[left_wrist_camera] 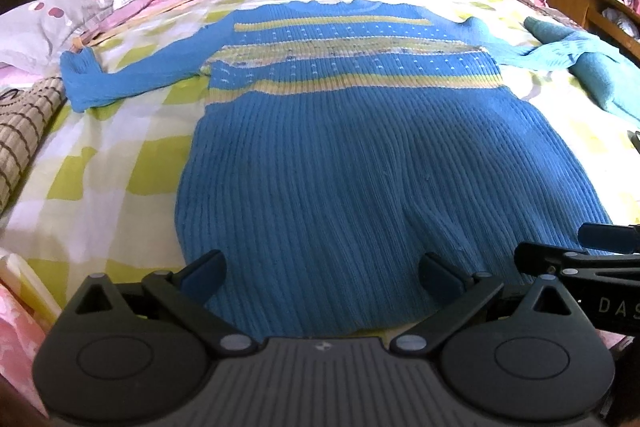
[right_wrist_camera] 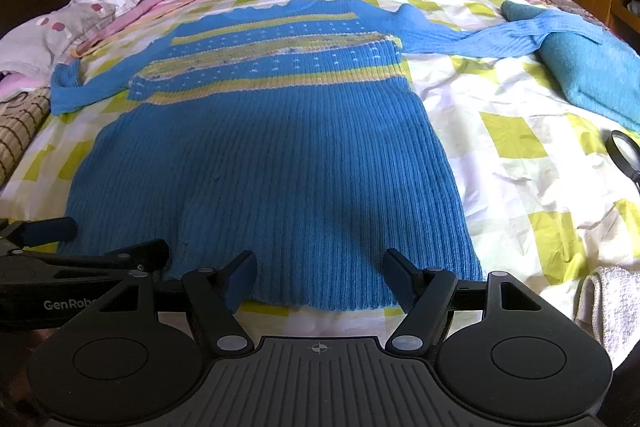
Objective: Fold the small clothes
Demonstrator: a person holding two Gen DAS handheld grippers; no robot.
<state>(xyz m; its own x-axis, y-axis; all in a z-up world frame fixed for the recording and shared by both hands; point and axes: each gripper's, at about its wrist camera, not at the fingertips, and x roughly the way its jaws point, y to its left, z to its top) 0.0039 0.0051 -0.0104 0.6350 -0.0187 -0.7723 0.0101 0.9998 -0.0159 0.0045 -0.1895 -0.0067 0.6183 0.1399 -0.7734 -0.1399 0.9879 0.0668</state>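
Two black two-finger grippers sit side by side at the near hem of a blue ribbed knit sweater w/ yellow stripes (left_wrist_camera: 340, 155). Left gripper (left_wrist_camera: 322, 273): jaws spread wide, nothing held, fingertips over the hem at 6 o'clock of the garment. Right gripper (right_wrist_camera: 320, 277): also spread wide, empty, at the hem's right portion; its side shows at 3 o'clock in the left wrist view.

Sweater lies flat, front up, neck toward 12 o'clock, on a yellow-green and white checked bedsheet (right_wrist_camera: 512, 139). Left sleeve bends out toward 9 o'clock; right sleeve stretches toward 2 o'clock and drapes over a folded teal knit piece (right_wrist_camera: 592, 75). Grey pillow w/ red dots (left_wrist_camera: 48, 27) at 10 o'clock. Black-rimmed magnifying glass (right_wrist_camera: 624, 151) at 3 o'clock, white towel (right_wrist_camera: 612, 307) at 4 o'clock. Woven mat (left_wrist_camera: 24, 135) at 9 o'clock.
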